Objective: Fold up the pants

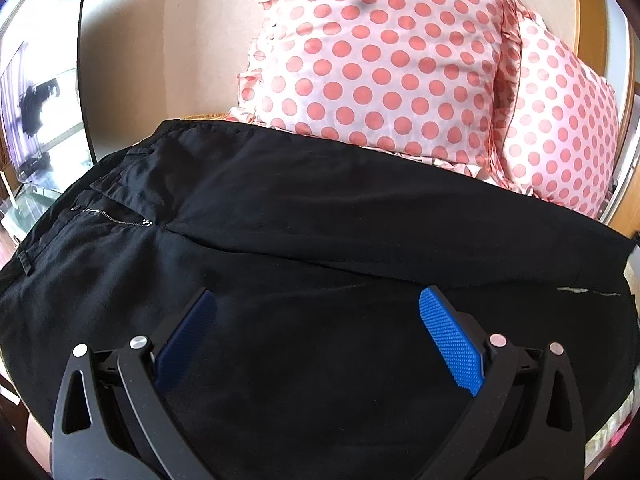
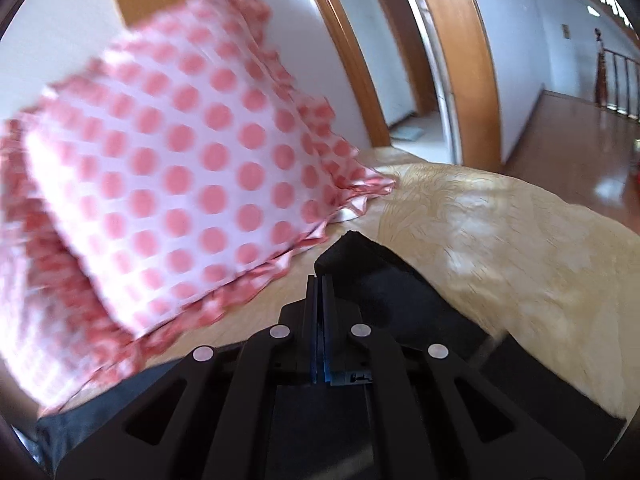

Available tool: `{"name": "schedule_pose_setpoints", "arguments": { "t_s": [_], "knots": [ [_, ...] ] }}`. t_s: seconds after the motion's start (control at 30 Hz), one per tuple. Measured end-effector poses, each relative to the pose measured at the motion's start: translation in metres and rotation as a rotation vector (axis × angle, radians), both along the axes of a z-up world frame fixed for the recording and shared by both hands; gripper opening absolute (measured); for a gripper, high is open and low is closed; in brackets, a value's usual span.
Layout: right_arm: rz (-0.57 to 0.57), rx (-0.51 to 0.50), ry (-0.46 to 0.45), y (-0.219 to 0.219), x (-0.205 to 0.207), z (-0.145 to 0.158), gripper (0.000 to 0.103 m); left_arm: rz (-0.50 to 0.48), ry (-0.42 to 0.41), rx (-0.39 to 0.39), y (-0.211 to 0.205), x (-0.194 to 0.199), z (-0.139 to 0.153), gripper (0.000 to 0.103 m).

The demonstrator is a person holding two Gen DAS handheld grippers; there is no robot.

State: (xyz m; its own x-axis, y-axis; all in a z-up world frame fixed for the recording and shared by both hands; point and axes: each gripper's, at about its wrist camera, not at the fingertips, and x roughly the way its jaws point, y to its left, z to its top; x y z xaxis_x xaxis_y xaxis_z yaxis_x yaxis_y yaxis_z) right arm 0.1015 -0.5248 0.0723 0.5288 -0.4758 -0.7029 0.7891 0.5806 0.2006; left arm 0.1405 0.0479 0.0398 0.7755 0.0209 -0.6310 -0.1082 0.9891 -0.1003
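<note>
Black pants (image 1: 280, 216) lie spread across the bed, zipper and waistband at the left, legs running right. My left gripper (image 1: 318, 300) hovers open just above the near leg, its blue pads (image 1: 452, 340) wide apart and holding nothing. In the right wrist view my right gripper (image 2: 322, 280) is shut, with black pants fabric (image 2: 360, 256) sticking out past its fingertips; it appears clamped on a leg end lifted over the bedcover. That view is blurred.
Two pink polka-dot pillows (image 1: 380, 60) lean at the head of the bed behind the pants; one shows in the right wrist view (image 2: 168, 168). A yellow patterned bedcover (image 2: 500, 232) lies to the right. A wooden door frame (image 2: 460, 60) and floor are beyond. A TV (image 1: 40, 112) stands left.
</note>
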Motion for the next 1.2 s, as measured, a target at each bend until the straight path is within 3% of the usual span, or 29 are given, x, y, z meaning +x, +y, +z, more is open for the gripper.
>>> {"name": "schedule_pose_setpoints", "arguments": {
  "t_s": [0.13, 0.3, 0.57, 0.63, 0.7, 0.77, 0.97, 1.07, 1.2],
  "knots": [
    [0.046, 0.022, -0.079, 0.039, -0.059, 0.012, 0.002, 0.009, -0.021, 0.002, 0.001, -0.003, 0.002, 0.101],
    [0.034, 0.104, -0.019, 0.066, -0.113, -0.012, 0.002, 0.017, -0.044, 0.036, -0.004, -0.007, 0.004, 0.101],
    [-0.009, 0.250, -0.040, 0.057, -0.127, -0.035, 0.004, 0.023, -0.064, 0.085, -0.011, -0.010, 0.006, 0.101],
    [-0.018, 0.273, -0.045, 0.055, -0.129, -0.037, 0.010, 0.025, -0.060, 0.081, -0.010, -0.009, 0.006, 0.101],
    [-0.040, 0.314, -0.049, 0.051, -0.132, -0.041, 0.035, 0.027, -0.058, 0.081, -0.009, -0.009, 0.006, 0.101],
    [-0.055, 0.352, -0.072, 0.049, -0.135, -0.044, 0.040, 0.028, -0.060, 0.084, -0.009, -0.009, 0.006, 0.101],
    [-0.092, 0.383, -0.099, 0.045, -0.131, -0.047, 0.038, 0.030, -0.043, 0.100, -0.011, -0.007, 0.005, 0.101],
    [-0.104, 0.347, -0.075, 0.040, -0.124, -0.048, 0.002, 0.038, -0.056, 0.113, -0.013, -0.009, 0.007, 0.101],
    [-0.073, 0.302, -0.152, 0.036, -0.129, -0.033, 0.002, 0.049, -0.087, 0.114, -0.009, -0.017, 0.012, 0.101]
  ]
}}
